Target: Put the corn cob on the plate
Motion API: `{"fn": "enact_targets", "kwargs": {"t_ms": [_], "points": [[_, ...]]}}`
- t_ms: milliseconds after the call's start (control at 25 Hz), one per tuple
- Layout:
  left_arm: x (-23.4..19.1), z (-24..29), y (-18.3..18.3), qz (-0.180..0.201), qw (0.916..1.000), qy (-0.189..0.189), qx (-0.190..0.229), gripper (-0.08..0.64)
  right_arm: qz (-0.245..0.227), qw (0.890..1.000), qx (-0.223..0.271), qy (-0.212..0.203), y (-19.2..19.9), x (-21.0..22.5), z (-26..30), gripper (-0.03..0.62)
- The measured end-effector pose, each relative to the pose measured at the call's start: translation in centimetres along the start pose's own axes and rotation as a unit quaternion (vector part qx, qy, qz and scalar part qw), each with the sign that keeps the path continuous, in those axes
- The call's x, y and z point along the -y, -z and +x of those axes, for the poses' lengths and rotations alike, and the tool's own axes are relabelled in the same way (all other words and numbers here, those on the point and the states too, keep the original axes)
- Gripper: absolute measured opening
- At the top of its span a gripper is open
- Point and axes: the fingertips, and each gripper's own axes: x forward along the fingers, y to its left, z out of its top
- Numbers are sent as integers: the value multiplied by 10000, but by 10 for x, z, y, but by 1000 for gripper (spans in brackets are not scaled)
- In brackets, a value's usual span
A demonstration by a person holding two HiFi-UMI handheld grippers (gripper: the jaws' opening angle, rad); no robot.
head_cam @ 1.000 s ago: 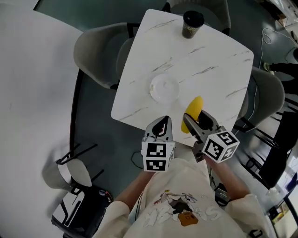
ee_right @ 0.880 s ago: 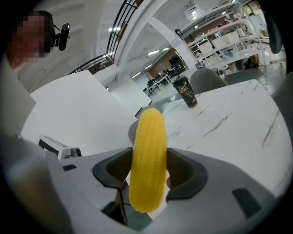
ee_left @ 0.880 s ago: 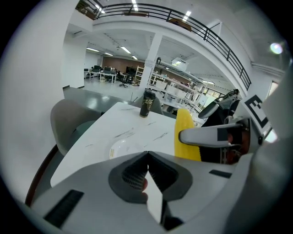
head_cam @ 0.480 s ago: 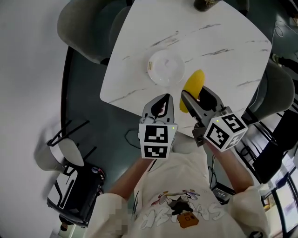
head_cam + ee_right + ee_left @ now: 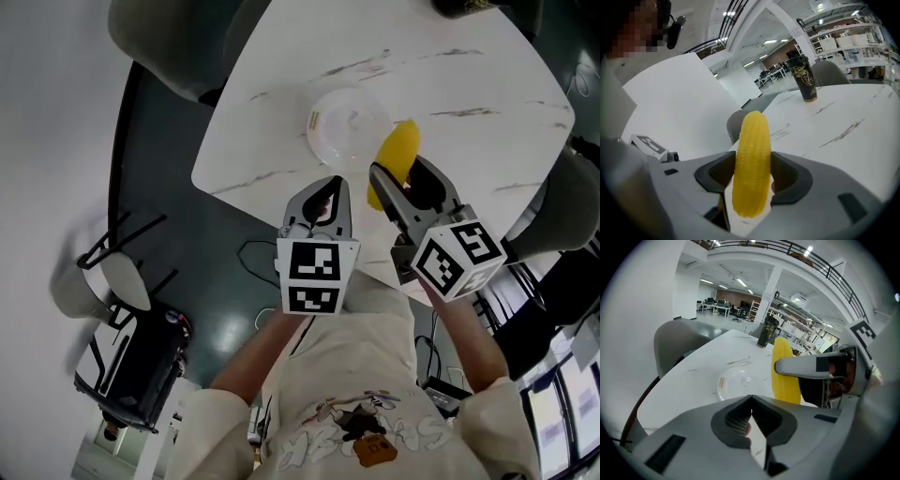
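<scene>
The right gripper (image 5: pixel 398 178) has its jaws closed on the corn cob (image 5: pixel 399 150), which stands out forward between them (about half of its length is free). The cob is held over the white marble table (image 5: pixel 272 103), just beside the right rim of the clear plate (image 5: pixel 345 127), and is not lying on it. The left gripper (image 5: pixel 326 187) is near the table's edge, its jaws pressed together with nothing between them. A dark cup (image 5: pixel 805 77) stands far across the table.

No wording could be read with certainty. The shirt (image 5: pixel 356 412) carried large pale letters around a cartoon print, too warped to spell out. The dark cup (image 5: pixel 805 77) bore a gold design and the plate (image 5: pixel 342 142) a small yellowish mark, both illegible.
</scene>
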Motion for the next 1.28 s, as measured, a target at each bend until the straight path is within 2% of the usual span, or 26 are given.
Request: {"fn": "enact_targets", "kwargs": {"t_ms": [520, 840, 1080, 1280], "points": [[-20, 25, 16, -289, 9995, -142, 23, 9, -497, 9982, -311, 87, 9, 13, 50, 229], [-29, 32, 25, -284, 9994, -179, -63, 9, -1195, 9914, -526, 86, 16, 13, 75, 229], [-39, 28, 29, -423, 9987, -271, -8, 9, -1600, 9847, -669, 193, 23, 12, 88, 229], [-39, 28, 36, -504, 9984, -254, -21, 9, -1605, 9840, -704, 332, 29, 19, 94, 229]]}}
